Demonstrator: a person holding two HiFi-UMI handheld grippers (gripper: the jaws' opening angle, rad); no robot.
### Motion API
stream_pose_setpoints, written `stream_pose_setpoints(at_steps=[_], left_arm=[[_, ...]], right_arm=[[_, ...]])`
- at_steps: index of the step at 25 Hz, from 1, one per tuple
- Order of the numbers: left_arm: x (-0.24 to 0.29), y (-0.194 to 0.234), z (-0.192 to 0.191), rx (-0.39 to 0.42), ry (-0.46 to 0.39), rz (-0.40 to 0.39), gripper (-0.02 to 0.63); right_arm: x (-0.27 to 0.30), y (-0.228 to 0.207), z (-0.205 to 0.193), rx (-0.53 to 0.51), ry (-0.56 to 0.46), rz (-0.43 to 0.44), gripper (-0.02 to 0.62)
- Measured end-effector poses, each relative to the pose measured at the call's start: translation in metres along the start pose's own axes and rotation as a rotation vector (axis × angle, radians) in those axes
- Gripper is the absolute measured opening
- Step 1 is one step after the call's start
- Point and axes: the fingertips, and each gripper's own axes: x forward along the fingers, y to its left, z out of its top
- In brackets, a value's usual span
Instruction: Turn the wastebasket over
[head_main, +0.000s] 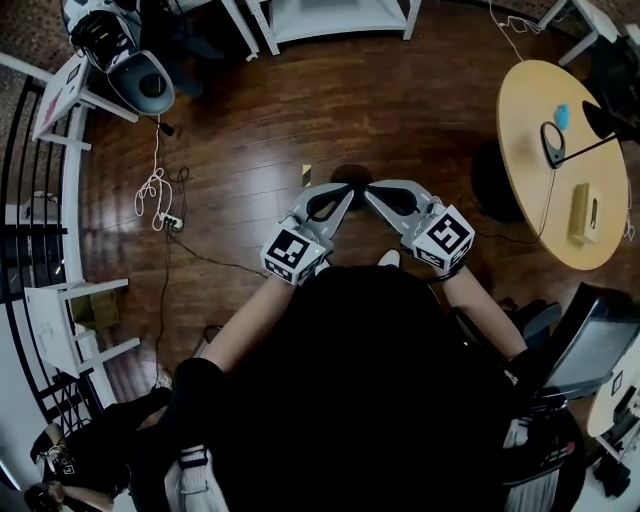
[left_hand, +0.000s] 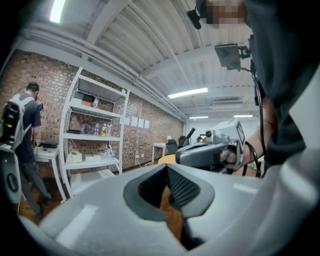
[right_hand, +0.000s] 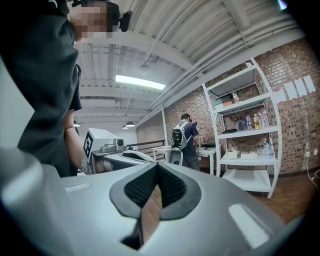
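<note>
In the head view both grippers are held up in front of the person, fingers angled inward so the tips nearly meet. My left gripper (head_main: 349, 189) (left_hand: 166, 167) is shut with nothing between its pads. My right gripper (head_main: 371, 189) (right_hand: 156, 165) is shut and empty too. Each gripper view shows the other gripper close by: the right gripper (left_hand: 210, 152) and the left gripper (right_hand: 120, 155). A small dark round thing (head_main: 352, 171) lies on the wooden floor just beyond the tips, partly hidden by them; I cannot tell whether it is the wastebasket.
A grey tub with a dark mouth (head_main: 145, 85) stands at the far left beside a person with a backpack (right_hand: 184, 134). White shelves (left_hand: 92, 135) line the brick wall. A round wooden table (head_main: 560, 160) is at the right. Cables and a power strip (head_main: 165, 215) lie on the floor at the left.
</note>
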Motion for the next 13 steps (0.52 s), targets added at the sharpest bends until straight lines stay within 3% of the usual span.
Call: stream_pose_setpoints(at_steps=[13], left_arm=[[-0.006,-0.006,-0.003,0.011,0.011,-0.007,0.000]], right_arm=[[-0.002,0.005,-0.002,0.017,0.010,-0.003,0.011]])
